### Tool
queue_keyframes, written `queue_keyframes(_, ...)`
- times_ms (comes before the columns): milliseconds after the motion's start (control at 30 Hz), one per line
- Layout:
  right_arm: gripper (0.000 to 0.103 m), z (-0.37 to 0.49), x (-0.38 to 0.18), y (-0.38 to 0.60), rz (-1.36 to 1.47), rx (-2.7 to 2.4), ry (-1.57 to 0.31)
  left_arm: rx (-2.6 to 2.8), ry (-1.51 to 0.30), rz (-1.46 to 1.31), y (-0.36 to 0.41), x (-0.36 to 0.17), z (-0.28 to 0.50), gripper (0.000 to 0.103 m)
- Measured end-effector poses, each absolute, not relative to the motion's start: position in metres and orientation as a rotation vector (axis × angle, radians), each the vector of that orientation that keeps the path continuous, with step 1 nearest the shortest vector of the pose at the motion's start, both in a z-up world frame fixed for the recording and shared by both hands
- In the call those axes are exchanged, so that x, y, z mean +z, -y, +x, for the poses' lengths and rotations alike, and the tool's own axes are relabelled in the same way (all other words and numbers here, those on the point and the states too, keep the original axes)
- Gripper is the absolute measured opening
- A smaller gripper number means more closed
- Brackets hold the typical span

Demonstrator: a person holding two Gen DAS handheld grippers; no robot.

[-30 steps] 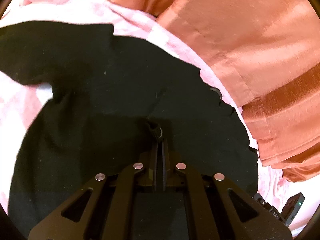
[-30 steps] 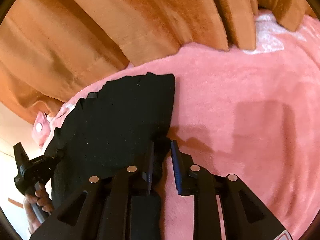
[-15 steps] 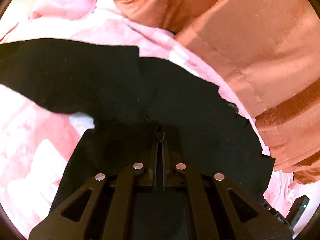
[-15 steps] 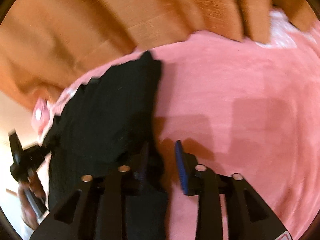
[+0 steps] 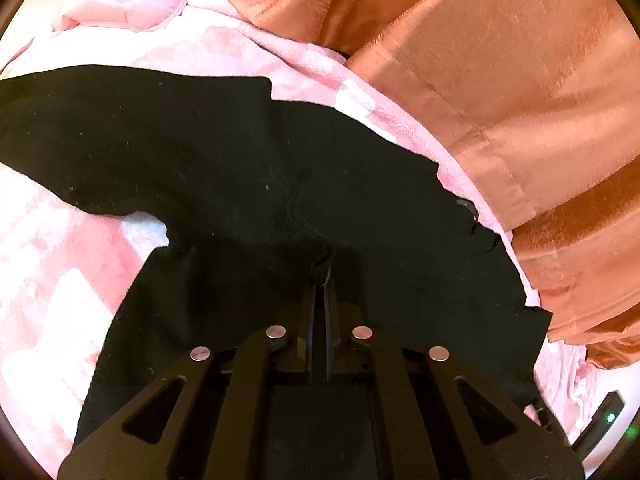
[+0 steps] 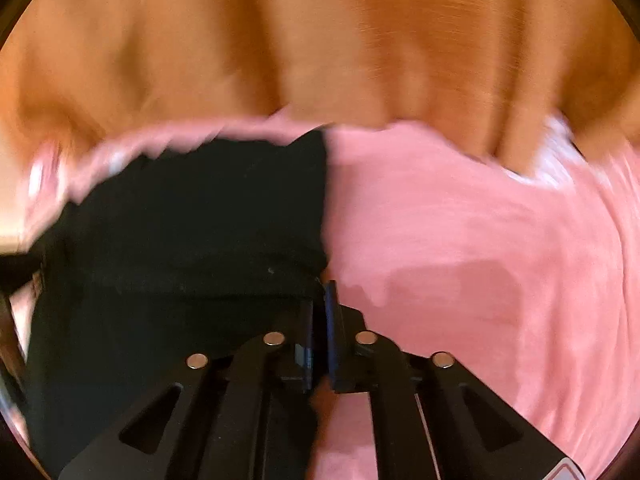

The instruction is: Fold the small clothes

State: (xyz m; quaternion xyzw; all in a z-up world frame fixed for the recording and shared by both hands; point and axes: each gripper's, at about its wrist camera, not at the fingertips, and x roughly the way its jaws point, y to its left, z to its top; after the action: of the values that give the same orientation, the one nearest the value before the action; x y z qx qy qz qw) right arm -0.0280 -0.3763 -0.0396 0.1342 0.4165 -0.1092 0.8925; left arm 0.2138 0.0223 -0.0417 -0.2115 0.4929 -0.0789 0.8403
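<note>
Jaws, left: left gripper (image 5: 320,280) has its fingers together, clamped on a bunched pinch of the black garment (image 5: 240,168) right at the tips.
Jaws, right: right gripper (image 6: 322,284) has just been closing and now stands with fingers together at the garment's right-hand edge; a fold of black cloth meets the tips, but blur hides how much is between them, so I judge it a thin catch at best.
Garment: it spreads ahead of and to the left of the left jaws, with one lobe reaching far left; from the right jaws it lies ahead and to the left, its straight edge running away from the tips.
Bedding: pink blanket (image 6: 480,260) lies under the garment and fills everything to the right of the right jaws.
Curtain: orange drape (image 5: 500,92) hangs beyond the garment, ahead and right of the left jaws.
Risk, slip: a shallow bite on the right edge could let go once the cloth is lifted, dropping that side.
Risk, blanket: the right tips sit low on the plush pile, so they may pinch blanket along with cloth and drag it up.
Risk, skew: the left grip is on a mid-cloth bunch, not a corner, so the fold may land crooked or wrinkled.
Risk, curtain: carrying the fold forward could brush the drape.
</note>
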Motion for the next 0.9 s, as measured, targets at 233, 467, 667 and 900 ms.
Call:
queue_keyframes(233,0.004,-0.031,-0.059,0.386,0.345,-0.245,-0.924,-0.166,-1.059,-0.404,-0.015,-0.048,0.215,0.003)
queue_keyframes(467,0.051,-0.033,-0.007,0.395,0.461,-0.107,-0.855,-0.191,-1.092,-0.416,-0.022,-0.048,0.211,0.004)
queue_keyframes(667,0.070,0.028,-0.040,0.427,0.592,-0.188,-0.848,-0.191,-1.088,-0.383,-0.019,-0.048,0.209,0.004)
queue_keyframes(900,0.003,0.070,-0.049,0.435,0.588,-0.165,-0.802,-0.211,-1.091,-0.353,-0.019,-0.048,0.210,0.004)
